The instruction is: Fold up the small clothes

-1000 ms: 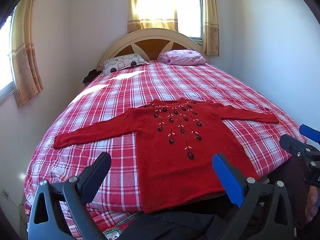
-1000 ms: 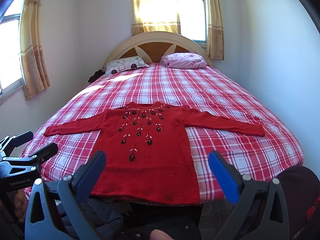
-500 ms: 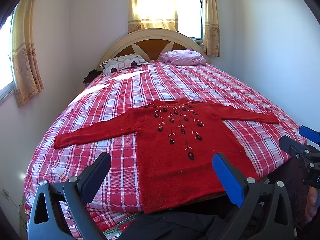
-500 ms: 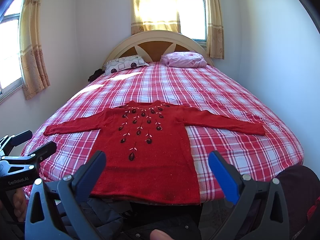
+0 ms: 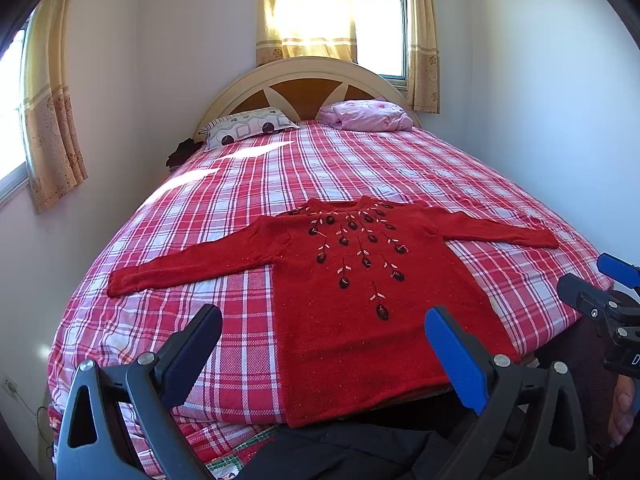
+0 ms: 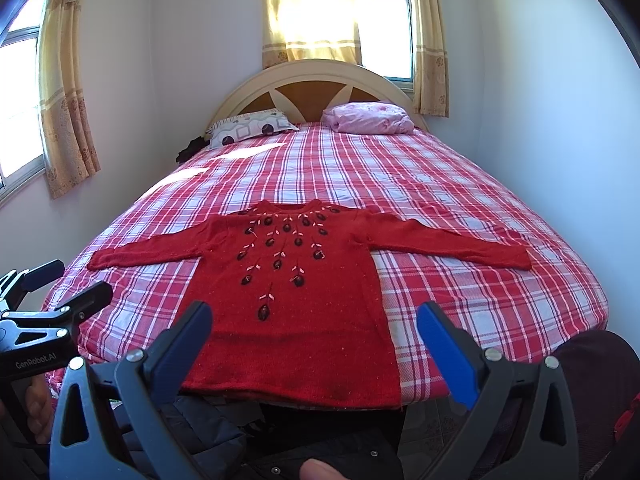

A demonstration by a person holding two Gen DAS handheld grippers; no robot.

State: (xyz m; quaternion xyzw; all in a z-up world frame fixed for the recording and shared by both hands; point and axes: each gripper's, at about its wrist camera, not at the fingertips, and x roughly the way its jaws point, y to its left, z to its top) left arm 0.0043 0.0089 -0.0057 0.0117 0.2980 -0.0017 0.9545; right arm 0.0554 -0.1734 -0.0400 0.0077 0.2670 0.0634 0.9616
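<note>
I have the red sweater (image 5: 360, 300) laid face-up and flat near the foot edge of the bed (image 5: 360, 168), its hem reaching that edge and its collar pointing toward the headboard (image 5: 308, 84), because a spread-out garment gives me clean lines to fold along. Both sleeves lie straight out toward the bed's left and right edges, so each cuff is easy to reach and carry inward. My left tongs (image 5: 322, 350) hang just off the foot edge with their jaws wide apart and nothing between them, facing the hem; my right tongs (image 6: 314, 344) hang the same way, jaws apart and empty, lined up with the lower body of the sweater. Neither touches the cloth. The sweater looks like a soft, fuzzy knit, thick enough to lie without many wrinkles, with dark bead-like drops and pale stitched leaves fanning down from the round neckline. I judge it will drape and sag when lifted, so pinching a sleeve end or a hem corner should serve best. The plaid bedspread (image 6: 460, 200) beneath is smooth woven cloth in red, white and blue. A patterned pillow (image 5: 248, 130) and a pink bundle (image 5: 368, 114) sit by the headboard, well apart from my work.
</note>
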